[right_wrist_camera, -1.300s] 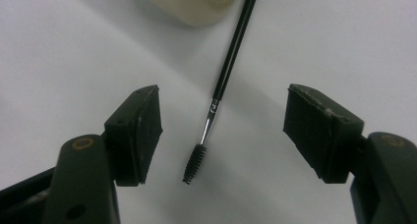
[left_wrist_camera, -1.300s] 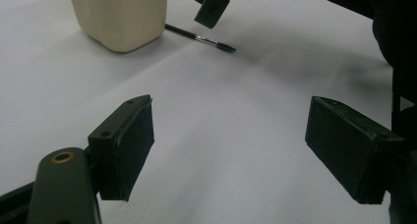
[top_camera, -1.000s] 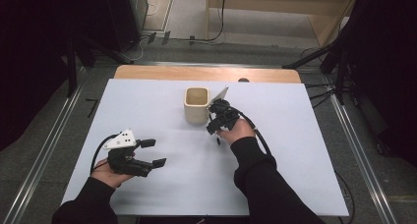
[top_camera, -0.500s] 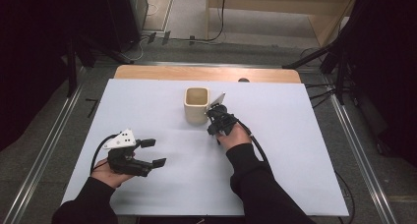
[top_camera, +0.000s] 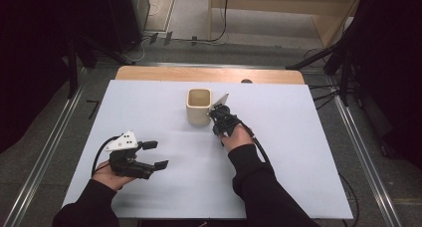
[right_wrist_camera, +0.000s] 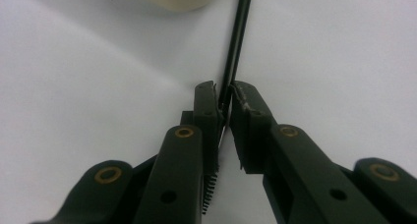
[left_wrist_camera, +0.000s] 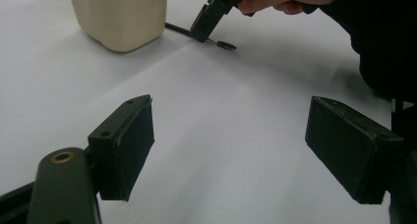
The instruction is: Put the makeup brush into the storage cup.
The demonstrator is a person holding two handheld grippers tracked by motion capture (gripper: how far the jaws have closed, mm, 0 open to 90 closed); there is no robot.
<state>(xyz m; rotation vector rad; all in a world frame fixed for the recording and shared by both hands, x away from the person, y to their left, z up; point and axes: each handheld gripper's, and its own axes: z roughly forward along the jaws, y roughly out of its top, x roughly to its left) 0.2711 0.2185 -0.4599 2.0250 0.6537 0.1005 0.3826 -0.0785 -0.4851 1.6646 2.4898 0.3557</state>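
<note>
A cream cup (top_camera: 199, 106) stands upright near the table's far middle. Just right of its base lies a thin black brush (right_wrist_camera: 238, 37), bristle end (left_wrist_camera: 223, 43) toward the person. My right gripper (top_camera: 216, 122) points down at the table there. Its jaws have just been closing, and in the right gripper view they now pinch the brush's stem (right_wrist_camera: 224, 98). My left gripper (top_camera: 158, 155) rests low at the near left, jaws wide apart with nothing between them (left_wrist_camera: 231, 150). It faces the cup (left_wrist_camera: 120, 15) and the right gripper (left_wrist_camera: 201, 35).
A white sheet (top_camera: 298, 137) covers the table, with a wooden strip (top_camera: 209, 74) along the far edge. The right gripper's cable (top_camera: 259, 147) trails back over the forearm. Metal rails (top_camera: 368, 162) run along both sides of the table.
In the high view the right hand has shifted only slightly beside the cup. The left hand and its gripper have stayed where they were.
</note>
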